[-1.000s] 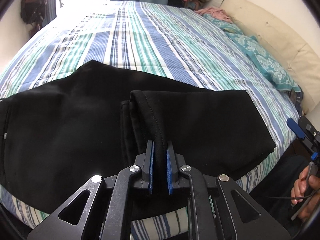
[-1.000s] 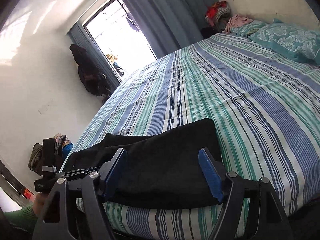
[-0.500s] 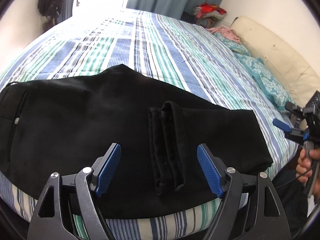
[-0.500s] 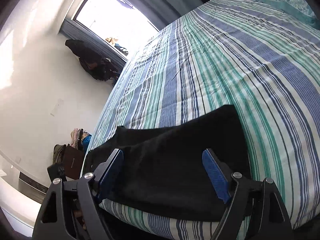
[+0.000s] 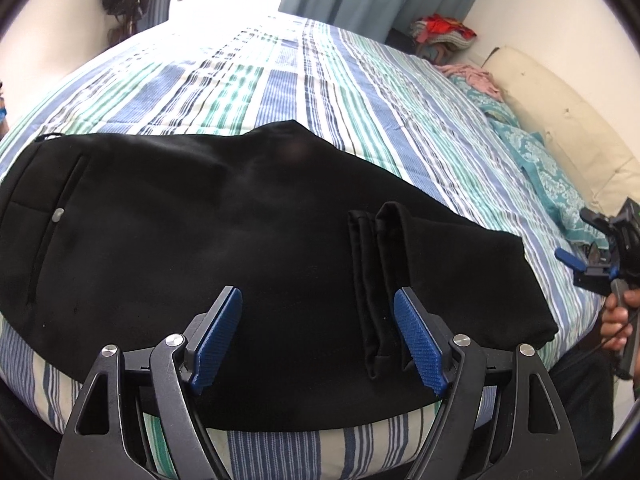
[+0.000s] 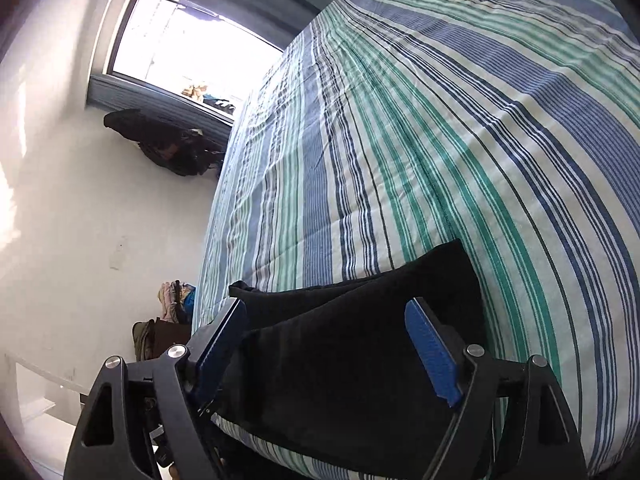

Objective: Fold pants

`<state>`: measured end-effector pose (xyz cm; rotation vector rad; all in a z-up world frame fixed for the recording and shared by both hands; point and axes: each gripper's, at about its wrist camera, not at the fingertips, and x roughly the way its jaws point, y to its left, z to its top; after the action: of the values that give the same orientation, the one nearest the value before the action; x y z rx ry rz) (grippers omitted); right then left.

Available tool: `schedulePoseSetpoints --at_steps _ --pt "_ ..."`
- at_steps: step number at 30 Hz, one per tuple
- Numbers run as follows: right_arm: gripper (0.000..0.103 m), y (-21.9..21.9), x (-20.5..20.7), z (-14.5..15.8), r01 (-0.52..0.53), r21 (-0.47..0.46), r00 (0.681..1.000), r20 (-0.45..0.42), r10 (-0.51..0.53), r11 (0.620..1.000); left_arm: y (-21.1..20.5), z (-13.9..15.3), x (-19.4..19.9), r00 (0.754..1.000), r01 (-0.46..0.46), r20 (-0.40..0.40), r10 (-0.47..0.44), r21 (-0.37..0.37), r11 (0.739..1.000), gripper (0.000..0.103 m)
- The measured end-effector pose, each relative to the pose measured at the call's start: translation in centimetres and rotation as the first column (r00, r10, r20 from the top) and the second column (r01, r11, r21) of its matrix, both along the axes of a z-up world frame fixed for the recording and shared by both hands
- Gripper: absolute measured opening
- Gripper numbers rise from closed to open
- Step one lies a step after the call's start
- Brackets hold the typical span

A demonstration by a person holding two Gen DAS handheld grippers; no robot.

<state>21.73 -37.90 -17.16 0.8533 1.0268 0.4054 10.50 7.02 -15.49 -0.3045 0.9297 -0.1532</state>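
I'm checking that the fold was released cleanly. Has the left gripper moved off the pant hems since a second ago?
Yes. The left gripper has opened and shifted left; the hems now lie by its right finger, unheld.

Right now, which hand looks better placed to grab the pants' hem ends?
Probably left: the left tongs stand open right beside the hem ends of the black pants.

Matt black cloth pants [image 5: 248, 248] on a striped woven bed sheet [image 5: 360, 92]; tongs [image 5: 320, 340] with ribbed blue plastic pads.
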Motion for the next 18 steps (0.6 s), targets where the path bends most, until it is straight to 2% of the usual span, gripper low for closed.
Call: schedulePoseSetpoints --at_steps 3,6,8,10,14,16,18 --pt "0.083 -0.2 -3.3 -0.3 0.013 0.007 1.000 -0.022 -0.013 1.000 -0.5 -0.1 0.3 1.000 0.010 0.002 -0.010 -0.014 1.000 0.080" --pt "0.083 -0.4 -4.7 -4.3 0.032 -0.042 0.990 -0.139 -0.037 0.999 -1.1 -0.4 0.2 1.000 0.029 -0.012 -0.029 -0.004 1.000 0.080" --pt "0.081 -0.9 -5.1 -5.7 0.060 -0.021 0.987 -0.145 -0.062 0.998 -1.1 -0.3 -0.1 0.999 0.039 -0.011 -0.039 0.007 0.999 0.080" --pt "0.081 -1.2 -5.3 -4.3 0.088 0.006 0.991 -0.105 -0.087 0.996 -1.0 0.1 -0.4 0.999 0.040 0.003 -0.040 0.013 0.999 0.080" --pt "0.081 -0.2 -6.7 -0.5 0.063 0.025 0.998 -0.012 -0.063 0.998 -0.4 0.7 -0.2 1.000 0.016 0.017 -0.015 -0.009 1.000 0.080" --pt "0.083 0.0 -8.0 -0.8 0.092 0.064 0.996 -0.022 -0.091 0.994 -0.2 0.6 -0.1 1.000 0.009 0.011 -0.009 -0.021 1.000 0.080" --pt "0.083 0.4 -9.0 -3.2 0.104 0.064 0.991 -0.087 -0.098 0.993 -0.5 0.4 -0.1 1.000 0.014 0.001 -0.014 -0.015 1.000 0.080"
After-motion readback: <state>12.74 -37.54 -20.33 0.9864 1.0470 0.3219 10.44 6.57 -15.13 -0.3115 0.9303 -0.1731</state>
